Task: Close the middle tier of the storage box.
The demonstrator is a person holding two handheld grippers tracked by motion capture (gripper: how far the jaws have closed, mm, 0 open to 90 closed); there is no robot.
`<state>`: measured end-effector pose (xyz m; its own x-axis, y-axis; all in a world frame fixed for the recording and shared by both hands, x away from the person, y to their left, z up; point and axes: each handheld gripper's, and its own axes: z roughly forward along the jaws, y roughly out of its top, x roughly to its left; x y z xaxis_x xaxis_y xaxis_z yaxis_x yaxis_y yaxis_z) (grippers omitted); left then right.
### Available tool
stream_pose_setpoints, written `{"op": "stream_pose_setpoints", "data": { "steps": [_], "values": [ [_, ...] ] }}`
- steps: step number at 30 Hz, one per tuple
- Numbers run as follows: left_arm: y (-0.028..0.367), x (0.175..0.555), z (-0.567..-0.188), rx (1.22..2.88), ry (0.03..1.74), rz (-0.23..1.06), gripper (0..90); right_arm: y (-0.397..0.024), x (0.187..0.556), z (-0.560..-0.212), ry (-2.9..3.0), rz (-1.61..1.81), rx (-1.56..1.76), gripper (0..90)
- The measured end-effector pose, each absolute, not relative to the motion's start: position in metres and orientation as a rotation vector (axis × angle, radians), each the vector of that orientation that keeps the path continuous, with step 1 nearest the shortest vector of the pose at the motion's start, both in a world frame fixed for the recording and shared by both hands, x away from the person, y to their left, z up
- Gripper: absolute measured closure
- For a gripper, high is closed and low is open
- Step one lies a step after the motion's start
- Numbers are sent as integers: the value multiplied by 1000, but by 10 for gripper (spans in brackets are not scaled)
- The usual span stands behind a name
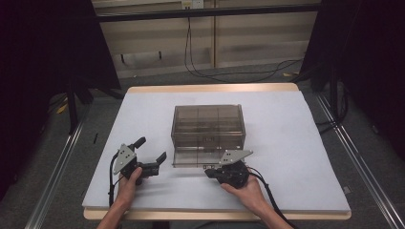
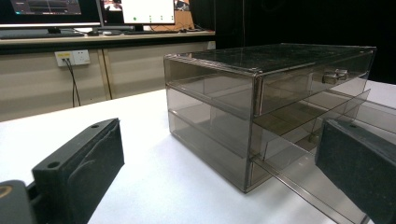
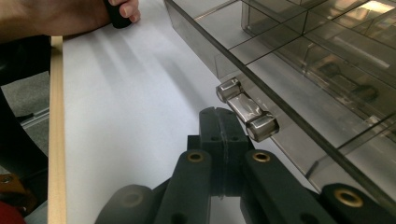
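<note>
A smoky clear drawer cabinet (image 1: pixel 208 125) stands in the middle of the white mat (image 1: pixel 282 143). Its bottom drawer (image 2: pixel 299 186) is pulled out a little toward me. My right gripper (image 1: pixel 208 171) lies low at that drawer's front, and its jaws (image 3: pixel 219 119) are shut with nothing between them. Their tips rest just beside the drawer's clear bar handle (image 3: pixel 246 111). My left gripper (image 1: pixel 153 149) is to the left of the cabinet, apart from it and open. Its two black pads (image 2: pixel 88 163) frame the cabinet's corner (image 2: pixel 254 121).
The mat covers a wooden table whose near edge (image 3: pixel 56 140) runs close behind my right gripper. The person's left hand (image 3: pixel 70 16) grips its tool farther along that edge. Cables (image 1: pixel 229 74) lie on the floor beyond the table. A desk with monitors (image 2: pixel 93 14) stands behind.
</note>
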<state>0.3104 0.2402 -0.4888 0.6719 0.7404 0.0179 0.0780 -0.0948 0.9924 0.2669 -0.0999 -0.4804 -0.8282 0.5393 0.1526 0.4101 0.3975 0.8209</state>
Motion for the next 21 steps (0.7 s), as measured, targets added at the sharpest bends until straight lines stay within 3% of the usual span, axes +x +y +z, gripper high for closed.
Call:
{"op": "stream_pose_setpoints", "data": {
  "steps": [21],
  "values": [
    [240,310,-489,1581,697,634,12,-97,269,-481,2500,1424,883,900]
  ]
}}
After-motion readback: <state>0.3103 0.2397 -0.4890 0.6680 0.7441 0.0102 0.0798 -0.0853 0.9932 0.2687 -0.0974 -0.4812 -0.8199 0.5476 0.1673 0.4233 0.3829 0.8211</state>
